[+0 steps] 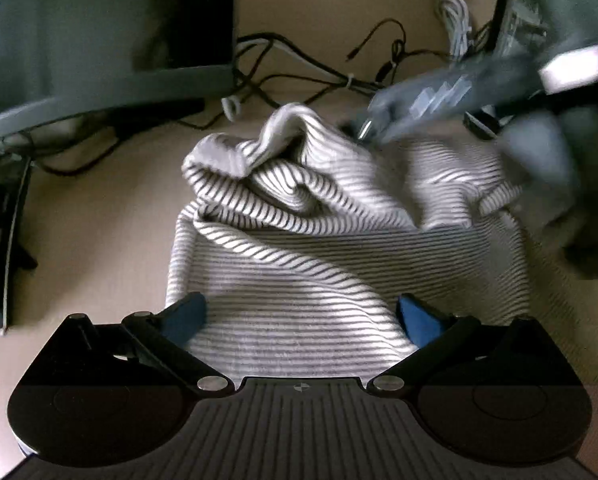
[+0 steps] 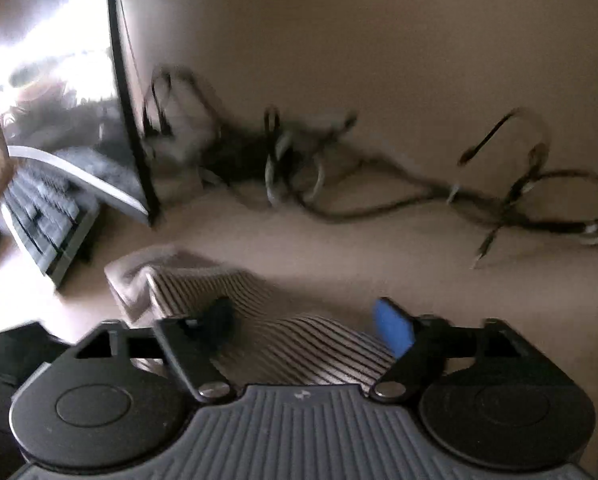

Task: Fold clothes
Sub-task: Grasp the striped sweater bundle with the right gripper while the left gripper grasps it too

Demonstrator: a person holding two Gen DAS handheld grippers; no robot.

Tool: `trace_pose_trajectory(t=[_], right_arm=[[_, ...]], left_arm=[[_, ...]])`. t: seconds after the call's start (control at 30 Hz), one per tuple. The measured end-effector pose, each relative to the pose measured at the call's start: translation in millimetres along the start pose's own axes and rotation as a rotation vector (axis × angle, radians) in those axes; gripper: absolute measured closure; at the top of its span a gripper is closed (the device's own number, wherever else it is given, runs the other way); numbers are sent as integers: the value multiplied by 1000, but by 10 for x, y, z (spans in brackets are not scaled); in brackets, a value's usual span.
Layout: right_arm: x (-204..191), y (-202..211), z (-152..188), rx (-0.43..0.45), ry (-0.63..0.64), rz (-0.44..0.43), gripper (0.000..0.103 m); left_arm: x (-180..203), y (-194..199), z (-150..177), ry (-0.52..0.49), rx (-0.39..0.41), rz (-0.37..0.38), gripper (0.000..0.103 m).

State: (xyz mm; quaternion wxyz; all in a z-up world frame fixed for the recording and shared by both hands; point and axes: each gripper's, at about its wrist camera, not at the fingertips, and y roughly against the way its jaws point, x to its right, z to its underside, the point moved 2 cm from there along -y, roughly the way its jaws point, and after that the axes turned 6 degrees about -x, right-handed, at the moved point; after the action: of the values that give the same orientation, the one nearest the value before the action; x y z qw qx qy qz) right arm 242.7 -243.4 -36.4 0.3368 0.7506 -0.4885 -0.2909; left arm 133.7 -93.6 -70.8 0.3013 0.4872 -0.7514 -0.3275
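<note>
Left wrist view: the striped shirt [image 1: 339, 240] is lying on the beige table [image 1: 91, 240], its near half spreading flat and its far half bunching into a rumpled heap just short of the tangle of cables [image 1: 299, 68]. The left gripper [image 1: 301, 316] is hovering over the shirt's near edge, jaws spread wide, blue pads on either side of the cloth and grasping nothing. Beyond the heap the right gripper [image 1: 383, 128] is showing as a blur at the shirt's far right; from here it cannot be told whether it is clenched. Judged step: gathering and flattening the bunched part before a fold. The next move is probably calling for a pinch on a free edge or sleeve and a pull away from the heap. Right wrist view: the right gripper [image 2: 303, 328] is hanging over a raised striped fold [image 2: 283, 332], jaws released, no cloth pinched. The monitor [image 2: 59, 80] and keyboard [image 2: 43, 216] are standing left of the shirt, cables [image 2: 299, 160] beyond it.
</note>
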Motion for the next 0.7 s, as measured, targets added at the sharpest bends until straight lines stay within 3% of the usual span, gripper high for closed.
trace_pose_trajectory(t=[0.1, 0.17, 0.23, 0.37, 0.43, 0.53, 0.6, 0.63, 0.67, 0.7], right_arm=[[100, -177, 32, -61, -57, -82, 23], [120, -140, 57, -62, -95, -121, 40], [89, -29, 88, -48, -89, -124, 68], [-252, 389, 319, 21, 17, -98, 78], [-411, 503, 506, 27, 40, -93, 78], [-603, 539, 822, 25, 79, -64, 78], [-688, 589, 948, 46, 84, -29, 78], [-731, 616, 1010, 56, 86, -11, 78], [-742, 663, 1043, 64, 87, 1, 78], [-750, 712, 1074, 72, 89, 13, 78]], left_arm=[[-63, 258, 27, 37, 40, 31, 0], [-117, 461, 23, 70, 69, 30, 0], [-182, 649, -3, 108, 102, 34, 0], [-322, 895, -203, 197, 164, 40, 0], [-374, 886, -351, 245, 170, 72, 0], [-279, 739, -475, 235, 153, 65, 1], [-160, 560, -477, 199, 111, 39, 14], [-119, 467, -444, 182, 75, 22, 49], [-97, 374, -392, 172, 35, -2, 60], [-88, 323, -355, 164, 18, -26, 60]])
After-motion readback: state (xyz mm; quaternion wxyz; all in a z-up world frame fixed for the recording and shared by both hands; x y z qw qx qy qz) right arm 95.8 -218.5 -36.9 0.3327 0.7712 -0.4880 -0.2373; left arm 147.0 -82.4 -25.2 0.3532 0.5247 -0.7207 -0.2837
